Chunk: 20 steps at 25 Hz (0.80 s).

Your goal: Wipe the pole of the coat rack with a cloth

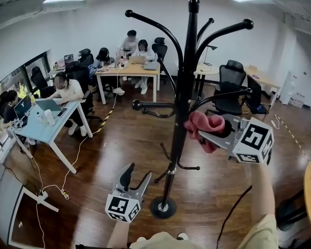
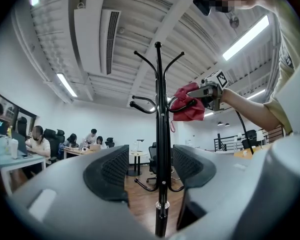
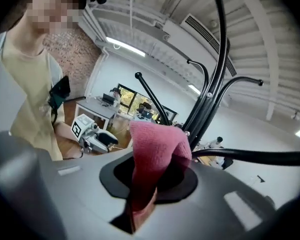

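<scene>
A black coat rack with curved hooks stands on the wood floor; its pole (image 1: 179,118) rises from a round base (image 1: 163,207). My right gripper (image 1: 205,128) is shut on a red cloth (image 1: 204,123), which rests against the pole at mid height, just right of it. The red cloth (image 3: 157,156) bulges up between the jaws beside the pole (image 3: 210,101) in the right gripper view. My left gripper (image 1: 135,179) is open, low and left of the pole, apart from it. The pole (image 2: 161,149) stands beyond its jaws, with the cloth (image 2: 186,104) higher up.
Desks (image 1: 128,70) with seated people fill the back left; a light blue desk (image 1: 44,123) stands at the left. Black office chairs (image 1: 228,90) are behind the rack on the right. A white cable (image 1: 67,165) trails over the floor. A hook (image 3: 255,156) crosses beside the cloth.
</scene>
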Tool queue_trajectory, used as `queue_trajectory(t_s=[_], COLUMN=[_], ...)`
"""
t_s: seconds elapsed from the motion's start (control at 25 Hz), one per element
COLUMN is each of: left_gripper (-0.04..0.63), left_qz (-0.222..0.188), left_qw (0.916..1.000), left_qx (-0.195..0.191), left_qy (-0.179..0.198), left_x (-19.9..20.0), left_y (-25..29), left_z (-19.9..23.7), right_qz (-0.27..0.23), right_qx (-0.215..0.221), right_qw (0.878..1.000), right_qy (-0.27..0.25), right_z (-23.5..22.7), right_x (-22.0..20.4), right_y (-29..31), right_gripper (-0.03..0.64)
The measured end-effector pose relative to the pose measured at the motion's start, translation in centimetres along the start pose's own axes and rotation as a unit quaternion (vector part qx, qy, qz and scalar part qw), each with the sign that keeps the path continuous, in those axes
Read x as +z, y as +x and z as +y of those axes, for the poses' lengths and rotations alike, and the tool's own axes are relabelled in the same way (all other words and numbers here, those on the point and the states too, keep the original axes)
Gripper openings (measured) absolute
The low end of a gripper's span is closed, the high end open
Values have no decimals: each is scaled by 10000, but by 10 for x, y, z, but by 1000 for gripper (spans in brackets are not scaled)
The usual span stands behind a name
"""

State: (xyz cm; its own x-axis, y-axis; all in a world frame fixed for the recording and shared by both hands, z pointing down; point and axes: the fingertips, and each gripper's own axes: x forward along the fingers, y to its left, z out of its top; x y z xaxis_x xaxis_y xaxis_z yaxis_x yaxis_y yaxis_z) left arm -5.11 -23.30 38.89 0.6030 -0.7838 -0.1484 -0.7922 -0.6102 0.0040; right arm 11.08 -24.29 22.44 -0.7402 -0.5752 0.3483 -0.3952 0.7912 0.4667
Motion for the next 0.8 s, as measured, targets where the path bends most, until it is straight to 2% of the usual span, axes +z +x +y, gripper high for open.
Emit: queue_trajectory(t_s=[0.08, 0.16, 0.28, 0.36, 0.64, 0.8], left_gripper=[255, 255, 255, 255, 253, 252], left_qz=[-66, -80, -83, -81, -94, -89], left_qw=[10000, 10000, 9999, 9999, 9994, 9995], left_qx=[1, 10, 65, 120, 305, 271], left_qy=[-26, -31, -38, -46, -107, -122], left_x=[0, 0, 0, -1, -2, -3], left_y=[-2, -3, -6, -8, -16, -15], left_z=[0, 2, 6, 9, 17, 15], right_qz=[-15, 198, 714, 879, 884, 551], right_qx=[86, -20, -329, -479, -1024, -1466], right_qw=[9998, 9995, 9969, 9949, 9897, 9860], right_qy=[191, 260, 25, -119, -462, -563], right_z=[-2, -9, -23, -29, -47, -59], right_x=[0, -2, -11, -16, -2, 22], right_y=[14, 27, 41, 47, 50, 43], right_gripper=[43, 43, 43, 43, 43, 43])
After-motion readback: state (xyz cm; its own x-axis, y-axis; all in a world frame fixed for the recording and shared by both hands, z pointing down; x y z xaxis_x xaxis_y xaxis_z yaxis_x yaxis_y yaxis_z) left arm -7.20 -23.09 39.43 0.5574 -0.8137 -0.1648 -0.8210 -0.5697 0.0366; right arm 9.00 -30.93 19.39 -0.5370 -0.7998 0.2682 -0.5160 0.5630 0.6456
